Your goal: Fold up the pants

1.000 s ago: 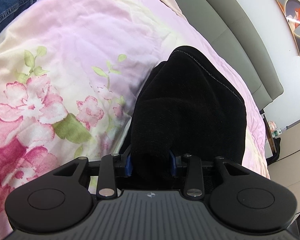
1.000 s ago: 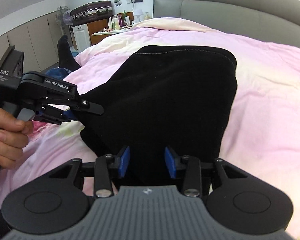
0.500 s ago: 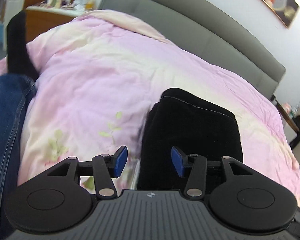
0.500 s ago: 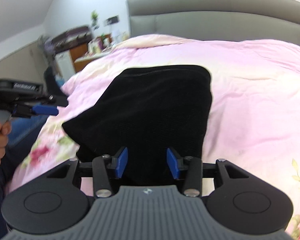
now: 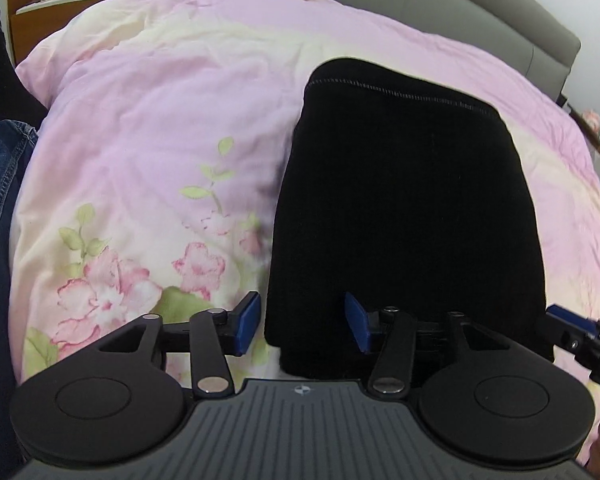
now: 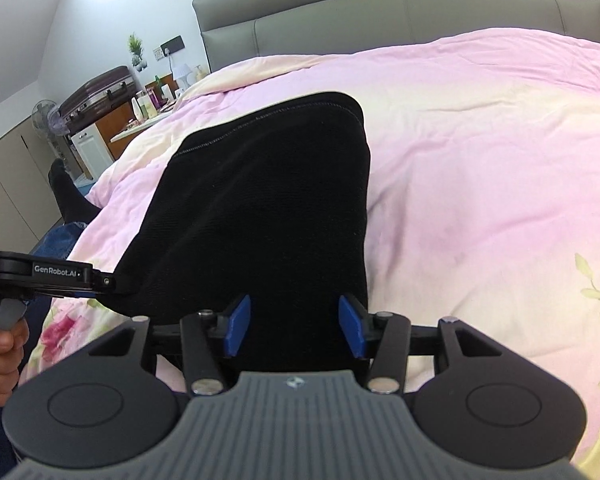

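The black pants [image 5: 404, 200] lie folded into a compact rectangle on the pink floral duvet [image 5: 148, 152], stitched hem at the far end. My left gripper [image 5: 303, 324] hovers over the near left corner. Its jaws are opening, with the corner between the blue pads [image 5: 248, 322] but not pressed. In the right wrist view the pants [image 6: 260, 208] fill the centre. My right gripper [image 6: 295, 326] is at their near edge, jaws also opening, cloth below and between the pads, unpinched. The left gripper [image 6: 60, 276] shows at the left, held by a hand [image 6: 0, 340].
A grey padded headboard [image 6: 400, 12] closes the far side of the bed. A bedside unit with bottles [image 6: 148, 108], a suitcase [image 6: 100, 92] and a fan [image 6: 46, 116] stand far left. A person's jeans leg [image 5: 0, 220] and black sock [image 6: 66, 192] lie off the bed's left edge.
The left gripper let go of the bunched black cloth and opened, rising and rolling level. The right jaws also spread wider. The pants now lie flat in a neat fold.
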{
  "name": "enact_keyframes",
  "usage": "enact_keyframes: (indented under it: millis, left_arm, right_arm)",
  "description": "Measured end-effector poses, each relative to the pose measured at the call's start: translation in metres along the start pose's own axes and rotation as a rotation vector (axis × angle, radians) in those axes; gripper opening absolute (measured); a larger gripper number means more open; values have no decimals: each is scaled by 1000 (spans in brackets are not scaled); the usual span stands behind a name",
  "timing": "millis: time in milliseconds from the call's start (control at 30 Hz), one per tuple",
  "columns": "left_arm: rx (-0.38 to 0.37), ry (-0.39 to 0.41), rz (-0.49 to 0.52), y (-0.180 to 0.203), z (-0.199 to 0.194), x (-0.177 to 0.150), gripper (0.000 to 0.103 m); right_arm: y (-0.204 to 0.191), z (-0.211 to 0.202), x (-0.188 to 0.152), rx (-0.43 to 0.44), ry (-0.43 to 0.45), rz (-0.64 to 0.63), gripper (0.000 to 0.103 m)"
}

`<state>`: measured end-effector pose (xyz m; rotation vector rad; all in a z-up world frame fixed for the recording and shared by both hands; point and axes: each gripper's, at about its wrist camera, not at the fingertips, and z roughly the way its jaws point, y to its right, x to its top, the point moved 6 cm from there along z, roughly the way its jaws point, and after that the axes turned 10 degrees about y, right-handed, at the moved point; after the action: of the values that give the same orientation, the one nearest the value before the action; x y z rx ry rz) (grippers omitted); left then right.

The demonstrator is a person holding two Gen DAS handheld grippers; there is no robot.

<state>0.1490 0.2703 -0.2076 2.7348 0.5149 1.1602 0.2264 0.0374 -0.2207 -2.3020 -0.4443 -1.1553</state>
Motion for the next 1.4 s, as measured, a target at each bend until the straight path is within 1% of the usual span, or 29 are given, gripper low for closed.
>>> enact_keyframes:
  millis: [33,100,200,300,367,433,533,567,633,733,800,900,933,1000,1100,1167,1267,1300,1333,1400]
  left_arm:
    - [1,-8,3,-1,-2,1,66]
    - [-11,-9,-3,-1,-8,5,66]
    - [-32,21,-39,-4,-18,18,67]
    - [-31,49,-94,-9,-21,31,75]
    - [-55,57,-131,-9,-19,39,80]
    - [-105,36,-177,-6,-11,47,83]
    - [-212,-14,-266,-8,2,54,83]
    - [-231,-28,-281,-9,5,54,84]
    - [-236,-45,-267,-9,14,56,88]
    - [-220,-61,-233,-12,31,56,89]
    - [-239,-94,-269,-16,44,53,89]
    - [-306,-130,-347,-20,58,47,89]
    - [-317,-139,-360,-20,61,45,89]
    - [-337,-150,-367,-19,65,42,90]
    - [-357,-159,-368,-20,70,40,92]
    - [-369,-171,-379,-22,73,40,94]
    - [-394,-192,-402,-24,78,37,96]
    - [-401,-204,-408,-24,82,36,98]
    - [-405,-218,-412,-23,85,34,101]
    - [-409,-230,-401,-20,89,31,103]
  right_arm:
    - [1,0,0,2,-5,-9,47]
    - [4,-2,0,3,-13,-24,48]
    - [11,-4,1,3,-12,-16,50]
    - [18,-5,0,-4,-10,8,50]
    - [23,-5,0,-4,-10,30,51]
    - [24,-5,1,2,-9,49,51]
    - [25,-3,4,14,-6,56,52]
    - [25,-3,5,17,-4,53,52]
    - [24,-2,8,25,2,49,52]
    - [24,2,11,37,9,52,55]
    - [25,6,13,48,8,68,56]
    - [27,13,17,74,2,118,57]
    - [30,15,19,88,-2,153,58]
    - [38,22,23,122,-10,255,62]
    - [51,36,29,179,-37,407,63]
    - [57,45,34,201,-57,463,69]
    - [60,59,38,222,-97,501,72]
    - [61,64,39,226,-107,497,72]
    - [61,68,41,231,-121,490,74]
    - [63,77,42,237,-144,480,77]
